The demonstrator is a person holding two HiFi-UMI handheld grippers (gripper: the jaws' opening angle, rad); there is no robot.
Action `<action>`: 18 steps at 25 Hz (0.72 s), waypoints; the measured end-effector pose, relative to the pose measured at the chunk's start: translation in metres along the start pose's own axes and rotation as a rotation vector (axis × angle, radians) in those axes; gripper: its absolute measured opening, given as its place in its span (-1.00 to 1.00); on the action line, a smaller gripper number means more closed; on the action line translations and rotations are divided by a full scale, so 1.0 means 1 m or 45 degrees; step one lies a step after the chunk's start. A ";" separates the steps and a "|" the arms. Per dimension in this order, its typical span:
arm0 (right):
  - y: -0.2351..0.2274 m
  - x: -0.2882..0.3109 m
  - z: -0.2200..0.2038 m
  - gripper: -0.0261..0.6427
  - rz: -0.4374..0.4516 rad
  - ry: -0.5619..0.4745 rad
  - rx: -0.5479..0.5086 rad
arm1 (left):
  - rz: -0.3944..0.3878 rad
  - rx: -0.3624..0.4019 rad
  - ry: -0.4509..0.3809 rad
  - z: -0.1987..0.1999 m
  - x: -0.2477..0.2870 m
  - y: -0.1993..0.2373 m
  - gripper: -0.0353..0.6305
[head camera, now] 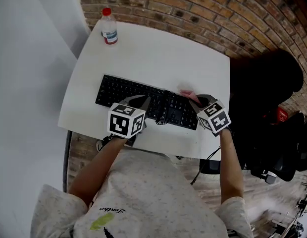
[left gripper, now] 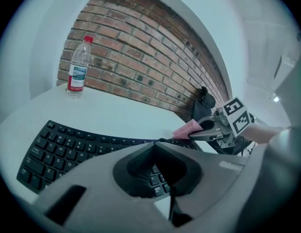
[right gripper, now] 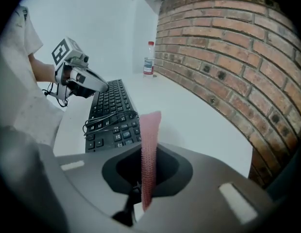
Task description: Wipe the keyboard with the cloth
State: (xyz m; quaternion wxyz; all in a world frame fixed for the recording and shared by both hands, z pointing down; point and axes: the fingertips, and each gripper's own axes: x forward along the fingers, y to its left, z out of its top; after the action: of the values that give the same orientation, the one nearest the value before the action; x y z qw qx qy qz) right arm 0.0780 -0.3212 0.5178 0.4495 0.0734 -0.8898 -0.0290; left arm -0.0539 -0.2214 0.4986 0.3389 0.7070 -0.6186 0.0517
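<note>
Right hand-held gripper (right gripper: pixel 149 150) pinches a bumpy pink cloth (right gripper: pixel 151 125) by the flat black keyboard (head camera: pixel 128 93); left hand-held gripper (left gripper: pixel 153 146) is pressed together, empty.

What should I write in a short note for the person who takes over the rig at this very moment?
Left tool: shut, holding nothing, low over the middle of the keyboard.
Right tool: shut on the pink cloth, which sticks out past the jaws at the right end of the keyboard.
Keyboard: lies on the white table, with a cable coiled on its right part. A bottle stands at the far left corner.
Done: cloth picked up and brought to the keyboard. Whether it touches the keys cannot be told.
Left: wipe along the keys; the cable is probably in the way.
</note>
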 end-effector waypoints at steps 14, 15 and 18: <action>0.013 0.014 0.030 -0.85 0.086 -0.005 0.148 | 0.051 -0.006 -0.032 0.004 -0.032 0.027 -0.91; 0.014 0.016 0.032 -0.85 0.091 -0.002 0.156 | 0.053 -0.006 -0.035 0.005 -0.034 0.029 -0.91; 0.017 0.019 0.037 -0.85 0.107 0.010 0.175 | 0.058 -0.005 -0.044 0.010 -0.040 0.034 -0.91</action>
State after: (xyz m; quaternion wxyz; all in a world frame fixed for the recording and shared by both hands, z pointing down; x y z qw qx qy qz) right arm 0.0353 -0.3084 0.5130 0.4477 0.0666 -0.8902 0.0513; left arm -0.0976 -0.1933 0.4859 0.3283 0.6929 -0.6403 0.0458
